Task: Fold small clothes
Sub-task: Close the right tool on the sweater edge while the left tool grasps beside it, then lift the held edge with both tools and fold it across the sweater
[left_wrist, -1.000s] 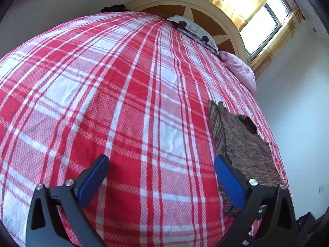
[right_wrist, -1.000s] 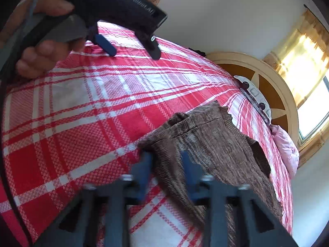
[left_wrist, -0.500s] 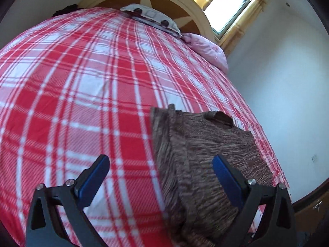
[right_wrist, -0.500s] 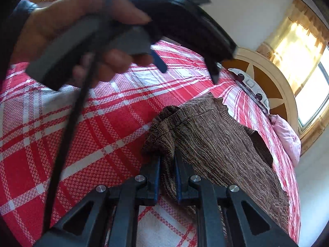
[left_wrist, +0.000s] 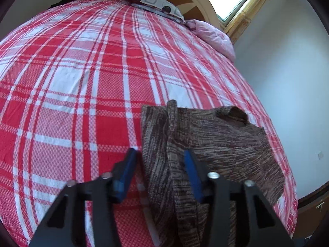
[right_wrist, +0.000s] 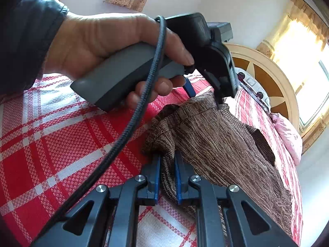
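While the right gripper [right_wrist: 167, 165] pinches the sweater's [left_wrist: 216, 144] near corner on the bed [left_wrist: 82, 82], we note the left gripper [left_wrist: 159, 164] closing astride its left edge, pads not yet pressing, the garment stretching away toward the headboard [left_wrist: 205, 6].

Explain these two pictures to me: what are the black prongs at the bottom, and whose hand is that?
No robot here: a person holds a hand-squeezed claw in each hand, and a wide-angle camera on each claw looks out along its two prongs. One picture comes from the left claw, the other from the right claw. The hand you see is the person's left, gripping its tool. On the bed's red-and-white checked cover lies a small brown knitted garment. The right claw is shut on a bunched edge of it; the left claw's prongs are closing over another edge, with the knit between them. Pillows sit by the headboard.
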Demonstrator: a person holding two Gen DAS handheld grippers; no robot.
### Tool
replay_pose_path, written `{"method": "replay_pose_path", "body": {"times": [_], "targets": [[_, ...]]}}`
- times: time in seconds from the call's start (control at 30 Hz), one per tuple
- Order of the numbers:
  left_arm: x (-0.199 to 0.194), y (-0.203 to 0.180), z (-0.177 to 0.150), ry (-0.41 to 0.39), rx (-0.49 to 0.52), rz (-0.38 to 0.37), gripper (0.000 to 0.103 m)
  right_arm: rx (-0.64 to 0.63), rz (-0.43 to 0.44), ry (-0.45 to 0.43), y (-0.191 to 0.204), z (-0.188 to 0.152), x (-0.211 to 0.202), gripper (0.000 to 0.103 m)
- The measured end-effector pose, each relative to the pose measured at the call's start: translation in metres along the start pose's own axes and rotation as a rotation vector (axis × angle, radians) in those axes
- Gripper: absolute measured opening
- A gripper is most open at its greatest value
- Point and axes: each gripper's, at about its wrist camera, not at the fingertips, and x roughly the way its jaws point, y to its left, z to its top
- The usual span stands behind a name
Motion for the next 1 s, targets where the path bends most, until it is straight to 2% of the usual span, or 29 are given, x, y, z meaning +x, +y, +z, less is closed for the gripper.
{"method": "replay_pose_path", "body": {"times": [0.03, 0.13, 0.33, 0.53, 0.7, 1.0], "targets": [[0.001, 0.001, 0.0, 0.011, -0.007, -0.016, 0.011, 0.0, 0.0, 0.0, 0.0, 0.0, 0.0, 0.012], [0.001, 0.001, 0.0, 0.005, -0.024, -0.021, 0.008, 0.0, 0.004, -0.001, 0.0, -0.001, -0.001, 0.01], [-0.015, 0.001, 0.0, -0.056, -0.061, -0.046, 0.007, 0.048, 0.066, -0.007, -0.014, -0.002, -0.004, 0.009], [-0.026, -0.002, -0.003, -0.091, -0.098, -0.075, 0.007, 0.144, 0.118, -0.052, -0.037, -0.005, -0.024, 0.009], [-0.035, -0.009, -0.003, -0.118, -0.139, -0.093, 0.007, 0.2, 0.132, -0.074, -0.056, -0.01, -0.034, 0.009], [-0.051, -0.065, 0.01, -0.162, -0.064, -0.094, 0.006, 0.339, 0.121, -0.106, -0.099, -0.032, -0.05, 0.008]]}}
